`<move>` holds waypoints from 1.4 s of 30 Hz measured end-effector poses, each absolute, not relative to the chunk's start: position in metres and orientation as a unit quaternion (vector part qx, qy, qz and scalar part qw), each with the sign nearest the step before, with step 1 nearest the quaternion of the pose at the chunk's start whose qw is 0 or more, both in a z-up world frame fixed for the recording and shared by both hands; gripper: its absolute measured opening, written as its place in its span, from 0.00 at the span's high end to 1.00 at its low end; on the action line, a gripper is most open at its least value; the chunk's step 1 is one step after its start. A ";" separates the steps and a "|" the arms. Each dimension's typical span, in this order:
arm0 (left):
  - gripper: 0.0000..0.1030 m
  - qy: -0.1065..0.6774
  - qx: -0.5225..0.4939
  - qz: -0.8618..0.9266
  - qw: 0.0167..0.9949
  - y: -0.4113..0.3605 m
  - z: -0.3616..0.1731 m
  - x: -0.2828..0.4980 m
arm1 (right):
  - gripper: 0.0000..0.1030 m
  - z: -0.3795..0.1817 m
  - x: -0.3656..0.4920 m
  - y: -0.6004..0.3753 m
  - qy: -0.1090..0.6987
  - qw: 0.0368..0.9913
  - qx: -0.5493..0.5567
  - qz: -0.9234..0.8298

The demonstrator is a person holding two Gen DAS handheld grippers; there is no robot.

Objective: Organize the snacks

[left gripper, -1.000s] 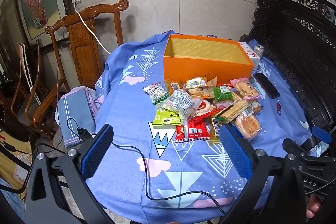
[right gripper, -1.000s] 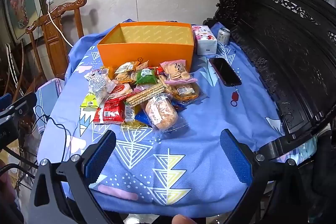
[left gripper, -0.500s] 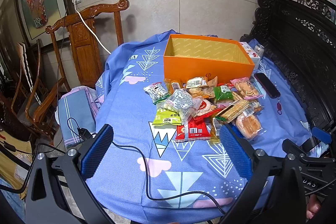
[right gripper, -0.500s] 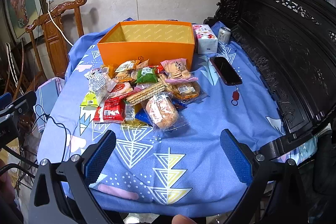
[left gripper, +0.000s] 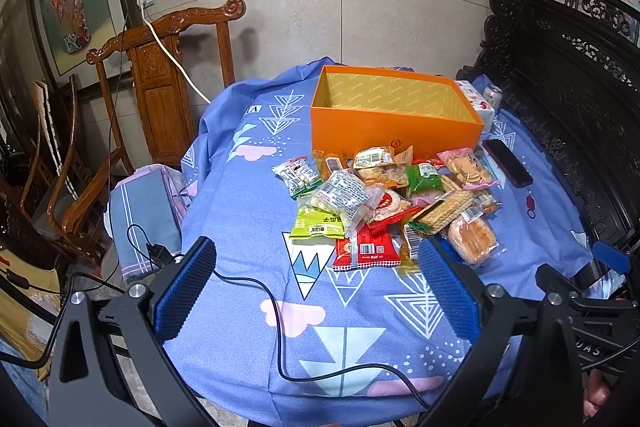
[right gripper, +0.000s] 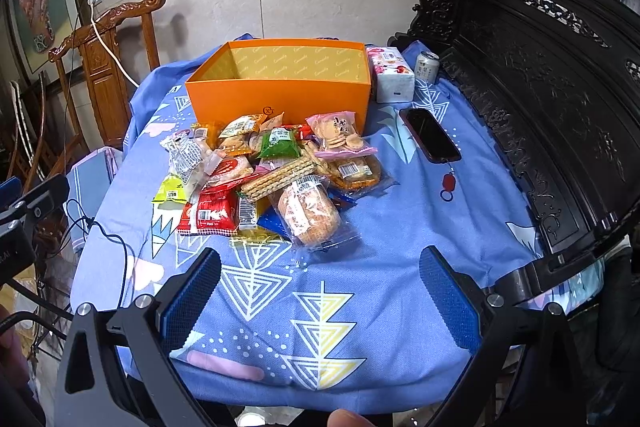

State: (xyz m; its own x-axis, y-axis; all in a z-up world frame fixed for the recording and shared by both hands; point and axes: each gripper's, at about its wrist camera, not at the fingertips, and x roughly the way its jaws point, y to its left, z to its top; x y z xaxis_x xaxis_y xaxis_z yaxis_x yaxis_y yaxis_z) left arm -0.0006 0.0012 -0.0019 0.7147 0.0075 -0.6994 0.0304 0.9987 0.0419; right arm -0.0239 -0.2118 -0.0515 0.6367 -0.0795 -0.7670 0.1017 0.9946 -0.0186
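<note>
The left gripper (left gripper: 316, 291) hangs over the near edge of the table with its jaws spread wide, the blue ribbed pads (left gripper: 186, 289) well apart and nothing between them; a black cable (left gripper: 276, 311) trails across the blue patterned tablecloth (left gripper: 240, 211) beneath it. The right gripper (right gripper: 320, 297) sits likewise above the near edge, jaws wide apart and empty, touching neither cloth nor packets.

The orange cardboard box (right gripper: 280, 87) stands open at the far side of the table. Its yellow printed lining shows on the inner walls, and as much of the inside as can be seen holds nothing; the floor behind the front wall is hidden.

The snacks lie in a loose heap (right gripper: 272, 171) on the cloth just in front of the box, some packets overlapping. Among them are a red packet (right gripper: 210, 213) at the near left, a yellow-green packet (right gripper: 172, 189) beside it, a clear bag of round bread (right gripper: 308, 213) at the near right, a sleeve of square crackers (right gripper: 280, 177) lying across the middle, a green packet (right gripper: 280, 143) and a pink-edged bag of small round biscuits (right gripper: 338, 135) close to the box front.

To the right of the box stand a white tissue pack (right gripper: 390, 75) and a drink can (right gripper: 427, 66). A dark phone (right gripper: 430, 135) lies flat on the cloth, well apart from the heap
</note>
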 end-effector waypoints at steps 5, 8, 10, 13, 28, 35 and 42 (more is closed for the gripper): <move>0.04 0.378 0.026 -0.006 0.925 0.001 -0.002 -0.001 | 0.03 -0.049 -0.022 -0.212 0.425 0.904 0.011 -0.049; 0.04 0.378 0.026 -0.006 0.925 0.001 -0.002 -0.001 | 0.03 -0.050 -0.022 -0.212 0.426 0.903 0.011 -0.049; 0.04 0.378 0.026 -0.006 0.925 0.001 -0.002 -0.001 | 0.03 -0.050 -0.022 -0.212 0.426 0.903 0.011 -0.049; 0.04 0.378 0.026 -0.006 0.925 0.001 -0.002 -0.001 | 0.03 -0.050 -0.022 -0.212 0.426 0.903 0.011 -0.049; 0.04 0.378 0.028 -0.005 0.926 0.004 -0.005 -0.003 | 0.03 -0.051 -0.021 -0.212 0.427 0.903 0.011 -0.049; 0.04 0.378 0.026 -0.004 0.925 0.004 -0.005 -0.003 | 0.03 -0.051 -0.021 -0.212 0.428 0.902 0.012 -0.049; 0.04 0.380 0.026 -0.005 0.925 0.005 -0.006 -0.003 | 0.03 -0.053 -0.021 -0.210 0.431 0.901 0.010 -0.048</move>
State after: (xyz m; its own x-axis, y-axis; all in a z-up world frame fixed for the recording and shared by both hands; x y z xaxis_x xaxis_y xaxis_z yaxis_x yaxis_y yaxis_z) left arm -0.0029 0.0053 -0.0061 0.7113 0.0112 -0.7028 0.0288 0.9986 0.0451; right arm -0.0205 -0.2097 -0.0531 0.6243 -0.0783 -0.7772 0.0952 0.9952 -0.0238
